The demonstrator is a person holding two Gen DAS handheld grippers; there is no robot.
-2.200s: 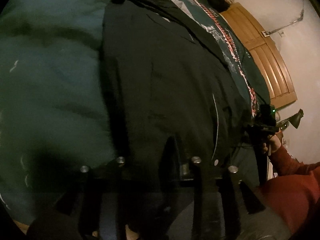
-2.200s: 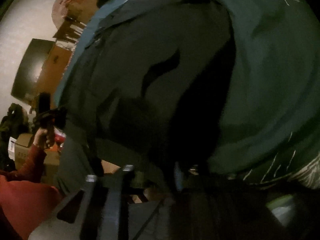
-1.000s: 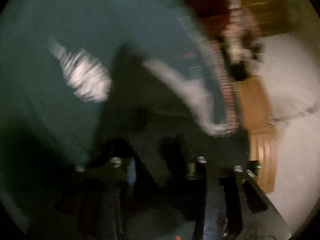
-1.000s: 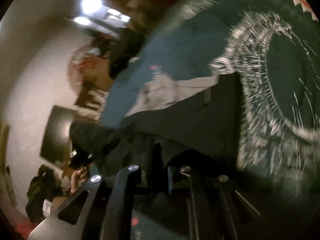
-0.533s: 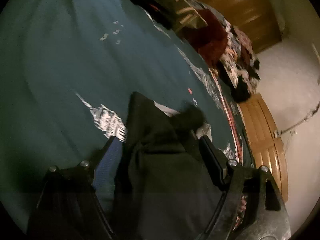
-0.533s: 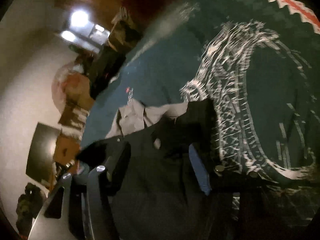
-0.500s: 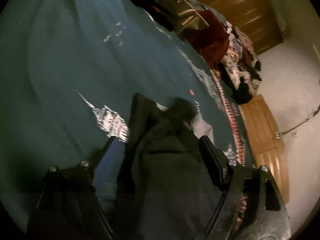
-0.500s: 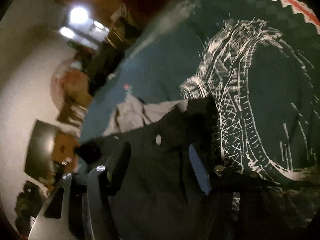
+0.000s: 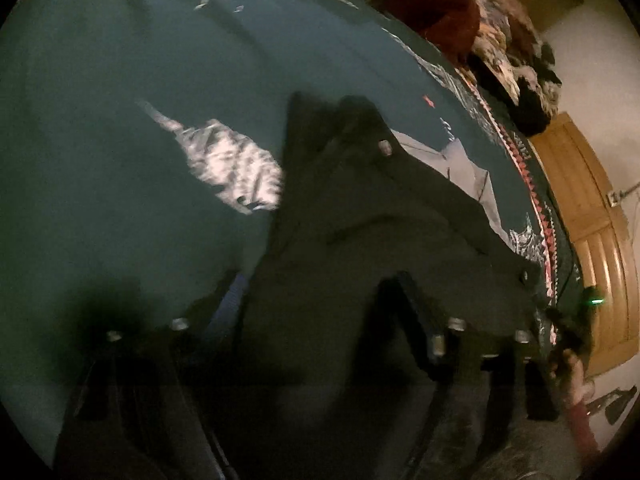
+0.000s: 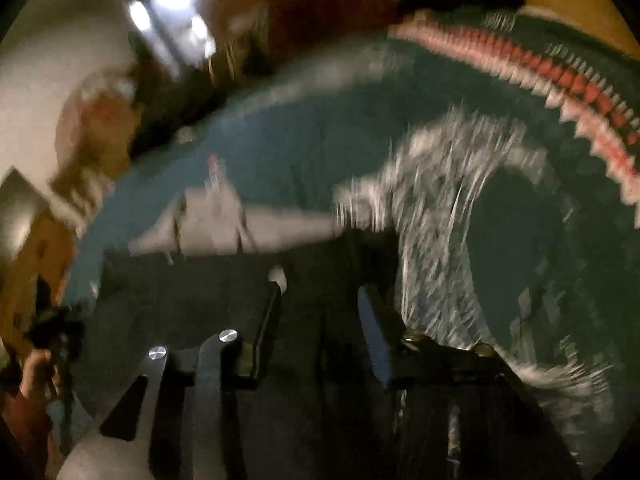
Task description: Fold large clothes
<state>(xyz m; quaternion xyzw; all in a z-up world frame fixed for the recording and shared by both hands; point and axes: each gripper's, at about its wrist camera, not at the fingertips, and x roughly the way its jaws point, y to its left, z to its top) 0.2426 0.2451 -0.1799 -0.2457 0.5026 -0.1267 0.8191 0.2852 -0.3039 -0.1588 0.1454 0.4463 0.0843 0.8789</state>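
Observation:
A dark garment [image 9: 360, 232] lies folded on a teal bedspread [image 9: 120, 120], with its pale grey lining [image 9: 460, 160] showing at the far edge. My left gripper [image 9: 316, 280] is open over the near part of the garment, fingers wide apart. In the right wrist view, which is blurred, the same garment [image 10: 192, 304] lies under my right gripper [image 10: 320, 300], which is open and empty with its fingers just above the cloth. The pale lining [image 10: 224, 224] shows beyond it.
The bedspread has white patterns [image 9: 232, 160] and a red and white border [image 10: 560, 76]. A pile of clothes [image 9: 500, 40] lies at the bed's far end. A wooden door [image 9: 592, 232] stands to the right. The other hand with its gripper [image 9: 576, 344] is at the right.
Both grippers carried the garment's edge over and forward, then opened and let it go. They have since pulled back a little; the garment now lies folded on the bed.

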